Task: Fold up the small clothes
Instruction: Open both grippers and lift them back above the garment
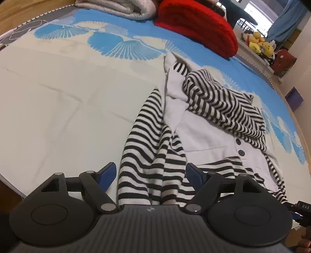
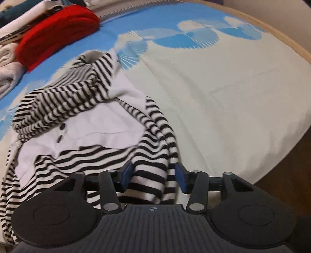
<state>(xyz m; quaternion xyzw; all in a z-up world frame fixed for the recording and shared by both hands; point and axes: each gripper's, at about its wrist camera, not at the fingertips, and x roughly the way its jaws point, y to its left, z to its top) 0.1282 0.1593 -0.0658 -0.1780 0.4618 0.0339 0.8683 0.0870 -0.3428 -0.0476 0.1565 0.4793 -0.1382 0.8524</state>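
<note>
Hand-held grippers [image 1: 151,176] [image 2: 154,176] agape astride striped garment [image 1: 147,148].

bedroom | patterned bedsheet [image 1: 58,101] | folded blankets [image 1: 116,8] | plush toys [image 1: 258,43]

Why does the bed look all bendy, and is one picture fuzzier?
Left wrist view: the fisheye lens curves the bed, but the striped top is sharp. Right wrist view: same bending, and the striped top and red cushion look smeared.
</note>
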